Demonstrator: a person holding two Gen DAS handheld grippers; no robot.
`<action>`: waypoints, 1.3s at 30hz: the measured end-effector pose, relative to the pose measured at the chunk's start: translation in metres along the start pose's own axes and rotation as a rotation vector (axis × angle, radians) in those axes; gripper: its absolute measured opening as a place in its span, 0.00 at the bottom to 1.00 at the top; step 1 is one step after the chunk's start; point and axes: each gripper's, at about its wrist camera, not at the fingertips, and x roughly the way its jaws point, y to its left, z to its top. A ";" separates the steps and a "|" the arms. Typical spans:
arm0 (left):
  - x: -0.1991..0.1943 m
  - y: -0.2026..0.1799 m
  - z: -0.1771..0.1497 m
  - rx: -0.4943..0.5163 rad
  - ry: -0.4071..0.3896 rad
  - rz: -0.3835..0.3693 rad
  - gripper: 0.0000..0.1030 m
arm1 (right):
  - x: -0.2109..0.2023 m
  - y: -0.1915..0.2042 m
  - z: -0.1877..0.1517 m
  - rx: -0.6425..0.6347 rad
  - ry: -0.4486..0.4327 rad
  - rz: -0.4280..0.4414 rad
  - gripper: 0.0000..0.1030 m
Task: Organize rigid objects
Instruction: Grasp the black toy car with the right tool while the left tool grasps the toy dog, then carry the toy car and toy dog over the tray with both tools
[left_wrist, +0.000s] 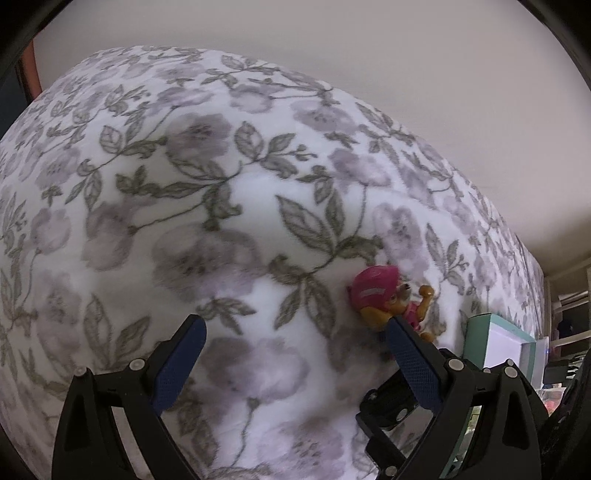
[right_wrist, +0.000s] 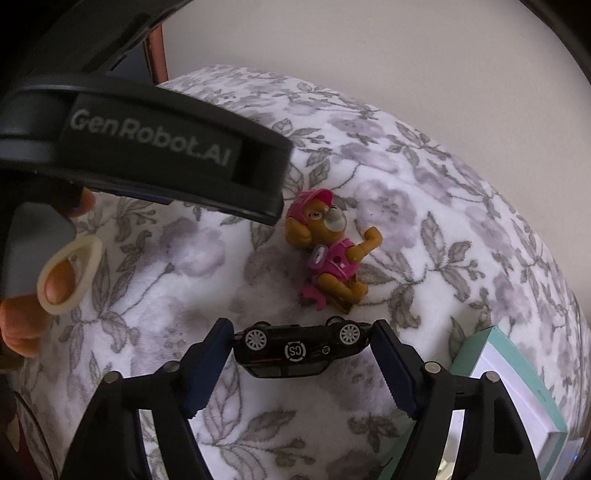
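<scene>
Black toy car (right_wrist: 301, 349) between right gripper (right_wrist: 301, 363) fingers.

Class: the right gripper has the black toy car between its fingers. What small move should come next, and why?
Probably carry the black toy car, clamped underside up in the right gripper, right toward the teal box, since it looks open; the dog figure remains on the blanket.

Bed surface covered by a plush white floral blanket (right_wrist: 424, 206) with grey-purple flowers and grey-green leaves; blanket reaches up to a plain pale wall; a toy pup figure (right_wrist: 328, 254) in pink cap and pink vest lies on its back on the blanket, one arm raised; a teal box (right_wrist: 517, 395) with white inside sits at the right edge on the blanket, apart from the figure.
</scene>
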 end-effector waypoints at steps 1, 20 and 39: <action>0.001 -0.002 0.001 0.000 -0.002 -0.005 0.95 | 0.000 -0.002 0.000 0.008 -0.003 0.001 0.76; 0.020 -0.049 0.013 0.069 -0.054 -0.019 0.44 | -0.001 -0.048 -0.004 0.160 -0.014 -0.032 0.76; -0.013 -0.047 0.000 0.067 -0.110 -0.007 0.39 | -0.026 -0.041 -0.007 0.202 -0.067 -0.023 0.76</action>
